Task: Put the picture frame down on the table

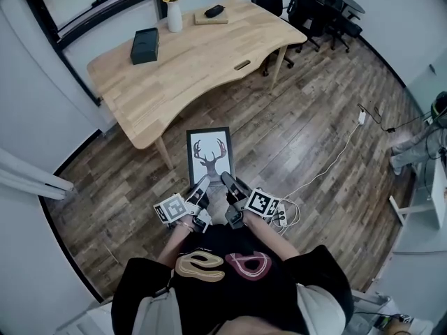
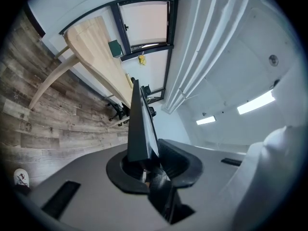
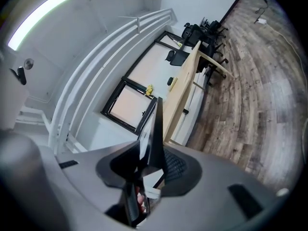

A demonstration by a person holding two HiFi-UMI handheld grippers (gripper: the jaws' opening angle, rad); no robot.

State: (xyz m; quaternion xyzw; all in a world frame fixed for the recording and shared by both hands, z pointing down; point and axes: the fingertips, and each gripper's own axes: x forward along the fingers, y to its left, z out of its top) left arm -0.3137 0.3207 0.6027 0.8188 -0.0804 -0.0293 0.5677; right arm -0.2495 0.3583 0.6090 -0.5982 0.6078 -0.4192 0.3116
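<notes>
A black picture frame (image 1: 209, 154) with a deer drawing hangs in the air over the wood floor, short of the wooden table (image 1: 188, 61). My left gripper (image 1: 200, 186) is shut on its near left edge and my right gripper (image 1: 228, 181) is shut on its near right edge. The left gripper view shows the frame (image 2: 140, 124) edge-on, standing up out of the closed jaws. The frame (image 3: 153, 137) also shows edge-on in the right gripper view, clamped between the jaws.
On the table stand a dark green box (image 1: 144, 45), a white vase with yellow flowers (image 1: 174, 12) and a board with a black object (image 1: 211, 14). Office chairs (image 1: 323, 9) stand at the far right. A white cable (image 1: 334, 160) and power strip lie on the floor.
</notes>
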